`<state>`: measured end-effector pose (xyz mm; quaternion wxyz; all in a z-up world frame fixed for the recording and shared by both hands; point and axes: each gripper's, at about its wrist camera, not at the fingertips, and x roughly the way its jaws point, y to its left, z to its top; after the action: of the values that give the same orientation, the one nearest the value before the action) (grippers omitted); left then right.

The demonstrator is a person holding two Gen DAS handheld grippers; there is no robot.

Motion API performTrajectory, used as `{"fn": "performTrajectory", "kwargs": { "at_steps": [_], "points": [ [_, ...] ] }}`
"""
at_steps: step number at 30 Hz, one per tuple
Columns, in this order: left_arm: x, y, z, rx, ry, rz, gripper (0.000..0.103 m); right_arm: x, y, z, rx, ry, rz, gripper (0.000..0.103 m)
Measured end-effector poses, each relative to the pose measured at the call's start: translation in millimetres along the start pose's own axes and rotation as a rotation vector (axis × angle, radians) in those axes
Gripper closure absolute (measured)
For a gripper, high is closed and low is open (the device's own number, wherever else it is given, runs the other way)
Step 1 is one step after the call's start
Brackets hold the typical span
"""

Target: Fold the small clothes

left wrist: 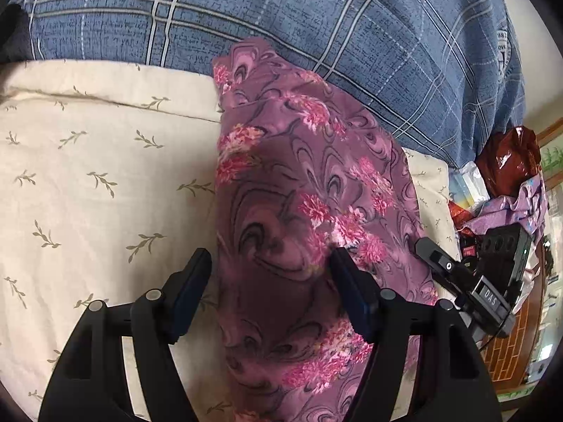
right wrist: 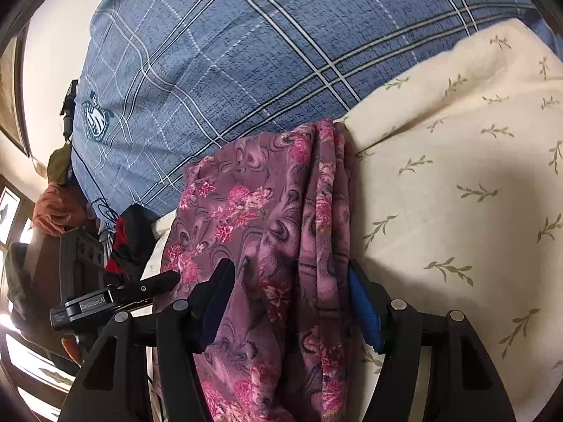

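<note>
A purple cloth with pink flowers [left wrist: 299, 193] lies as a long folded strip on the cream leaf-print sheet [left wrist: 88, 176]. My left gripper [left wrist: 271, 263] is open, its fingers straddling the strip's near end from above. The other gripper [left wrist: 468, 274] shows at the strip's right edge. In the right wrist view the same cloth [right wrist: 267, 211] runs between the open fingers of my right gripper [right wrist: 288, 274], with bunched folds along its right side. The left gripper [right wrist: 116, 299] appears at the cloth's left edge there. Neither gripper visibly pinches the cloth.
A person in a blue plaid shirt [left wrist: 316, 17] stands right behind the bed edge, also in the right wrist view [right wrist: 228, 52]. A pile of clothes and shiny bags [left wrist: 503, 176] lies at the right. A tiled floor [left wrist: 510, 344] is beyond the bed.
</note>
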<state>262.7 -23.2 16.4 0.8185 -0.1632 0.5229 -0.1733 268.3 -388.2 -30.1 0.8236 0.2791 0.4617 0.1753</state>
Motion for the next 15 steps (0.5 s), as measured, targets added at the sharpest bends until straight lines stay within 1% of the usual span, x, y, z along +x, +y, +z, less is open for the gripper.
{"fn": "performTrajectory", "kwargs": {
  "at_steps": [5,8,12,15],
  "points": [
    [-4.3,-4.4,1.6,0.021,-0.006,-0.004,0.033,-0.6,2.5,5.2,-0.005,-0.014,-0.016,0.037],
    [-4.0,-6.6,8.3,0.019,-0.004,-0.01,0.033,2.1,1.9,9.5,0.011,-0.02,-0.019,0.036],
    [-2.6,3.2,25.7,-0.045,0.003,-0.056,0.033,7.0,-0.3,21.1,0.031,-0.06,-0.045,0.036],
    [4.0,9.0,42.9,-0.09,0.016,-0.064,0.033,19.8,-4.1,37.2,0.067,-0.063,-0.064,0.036]
  ]
}}
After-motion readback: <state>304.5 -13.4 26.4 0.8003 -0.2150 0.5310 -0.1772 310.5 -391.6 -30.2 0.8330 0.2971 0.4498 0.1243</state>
